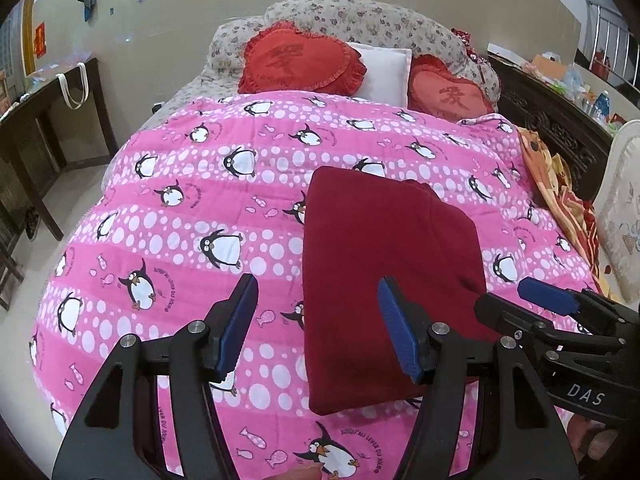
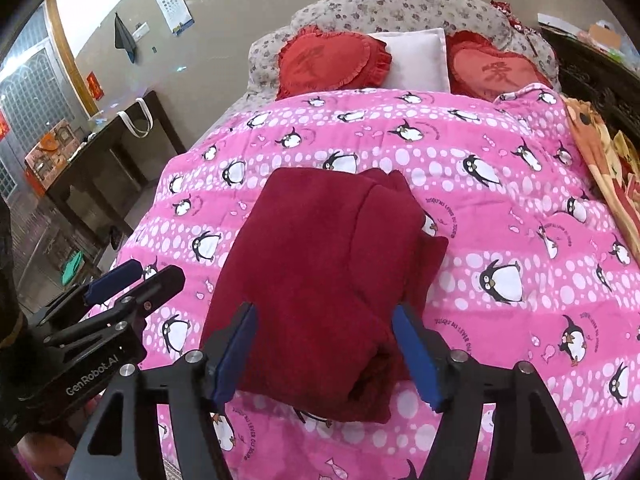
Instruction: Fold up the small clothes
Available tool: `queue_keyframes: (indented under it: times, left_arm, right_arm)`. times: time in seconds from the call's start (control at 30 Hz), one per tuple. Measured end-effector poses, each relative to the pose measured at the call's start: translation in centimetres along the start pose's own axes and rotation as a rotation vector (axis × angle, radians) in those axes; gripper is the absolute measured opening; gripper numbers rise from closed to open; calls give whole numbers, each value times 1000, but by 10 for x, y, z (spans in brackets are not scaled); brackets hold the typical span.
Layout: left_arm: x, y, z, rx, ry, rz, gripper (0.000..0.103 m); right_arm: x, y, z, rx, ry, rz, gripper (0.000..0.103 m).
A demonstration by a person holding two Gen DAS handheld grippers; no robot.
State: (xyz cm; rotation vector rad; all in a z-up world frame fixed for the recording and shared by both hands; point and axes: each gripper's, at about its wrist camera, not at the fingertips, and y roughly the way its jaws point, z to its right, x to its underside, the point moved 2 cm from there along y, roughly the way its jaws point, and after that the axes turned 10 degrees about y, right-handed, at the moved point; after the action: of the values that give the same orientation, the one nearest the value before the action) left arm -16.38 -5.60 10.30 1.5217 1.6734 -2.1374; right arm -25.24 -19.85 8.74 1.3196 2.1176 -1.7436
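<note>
Pink penguin quilt (image 1: 168,216) covers the bed, and the dark red garment (image 2: 312,264) lies folded on it, mid-bed. Left gripper (image 1: 318,326) hovers at its near left edge, jaws apart; right gripper (image 2: 326,350) above its near end, jaws apart, nothing held.

left tongs (image 1: 316,304) spread wide and empty, right tongs (image 2: 324,334) likewise, side by side
</note>
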Motion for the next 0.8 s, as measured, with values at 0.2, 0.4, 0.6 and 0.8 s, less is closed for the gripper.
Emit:
queue_keyframes:
  times: [0.2,0.4,0.6,0.8]
  left_arm:
    - [-1,2,3,0,4,-6,62]
    - [0,4,2,-7,6,-6,62]
    - [3,9,1,-6,2,-14,62]
    - [4,12,1,-8,3,-21,62]
  right_arm:
    - [0,1,2,4,7,-5,68]
    - [0,5,5,6,13,-17,68]
    - [3,10,4,7,10,-31,68]
    - [5,14,3,8,12,-44,68]
